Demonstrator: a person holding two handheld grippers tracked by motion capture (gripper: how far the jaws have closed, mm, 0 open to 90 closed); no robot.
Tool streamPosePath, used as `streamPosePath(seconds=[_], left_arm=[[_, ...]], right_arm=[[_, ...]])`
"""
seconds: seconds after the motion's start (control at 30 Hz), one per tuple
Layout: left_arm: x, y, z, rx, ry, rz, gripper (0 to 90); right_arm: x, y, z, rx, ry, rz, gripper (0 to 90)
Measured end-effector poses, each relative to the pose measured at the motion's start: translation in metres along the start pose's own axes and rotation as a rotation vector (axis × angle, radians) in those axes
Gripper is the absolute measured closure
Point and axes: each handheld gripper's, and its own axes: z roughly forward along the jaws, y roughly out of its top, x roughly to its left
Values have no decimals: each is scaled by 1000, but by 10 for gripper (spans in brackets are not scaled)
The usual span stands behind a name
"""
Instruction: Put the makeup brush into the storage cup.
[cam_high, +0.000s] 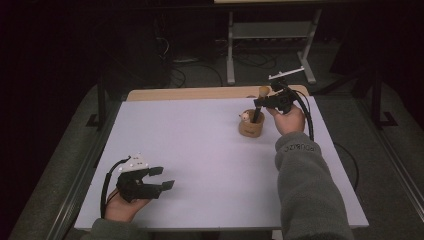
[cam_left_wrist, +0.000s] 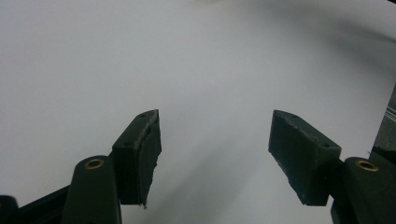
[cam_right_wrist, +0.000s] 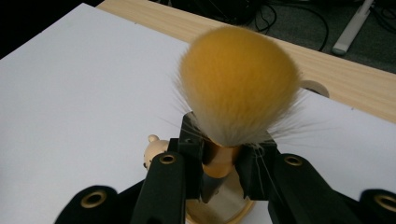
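Note:
A brush with a fluffy yellow-orange head and a dark handle stands upright, handle down in a small round wooden holder. My right gripper is shut on the brush just under its bristles; in the high view it is at the back right. A small pale knob-topped item pokes out of the holder beside the brush. My left gripper rests in a hand at the front left, jaws wide open over bare white table, with nothing between them.
The white tabletop has a wooden strip along its far edge. A small pale round object lies partly hidden behind the bristles. Cables and a grey stand leg sit on the dark floor beyond the table.

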Motion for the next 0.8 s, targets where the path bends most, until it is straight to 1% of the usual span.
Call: streamPosePath(seconds=[0.03, 0.07, 0.2, 0.27, 0.33, 0.4, 0.63, 0.73, 0.8], left_arm=[[0, 0, 0, -1, 0, 0, 342], [0, 0, 0, 1, -1, -1, 342], [0, 0, 0, 1, 0, -1, 342], [0, 0, 0, 2, -1, -2, 342], [0, 0, 0, 2, -2, -3, 342], [0, 0, 0, 2, -2, -5, 342], [1, 0, 0, -1, -2, -4, 343], [1, 1, 0, 1, -2, 0, 343], [1, 1, 0, 0, -2, -1, 343]], right_arm=[[-1, -1, 1, -2, 3, -1, 724], [-1, -2, 2, 2, 3, 11, 724], [-2, -4, 6, 15, 8, 6, 722], [-2, -5, 8, 16, 4, 14, 721], [-2, -5, 9, 19, 11, 20, 721], [-2, -6, 12, 32, 1, 11, 719], [-1, -6, 14, 20, -6, 15, 718], [-1, -6, 14, 17, -6, 24, 714], [-2, -6, 14, 13, -8, 31, 676]])
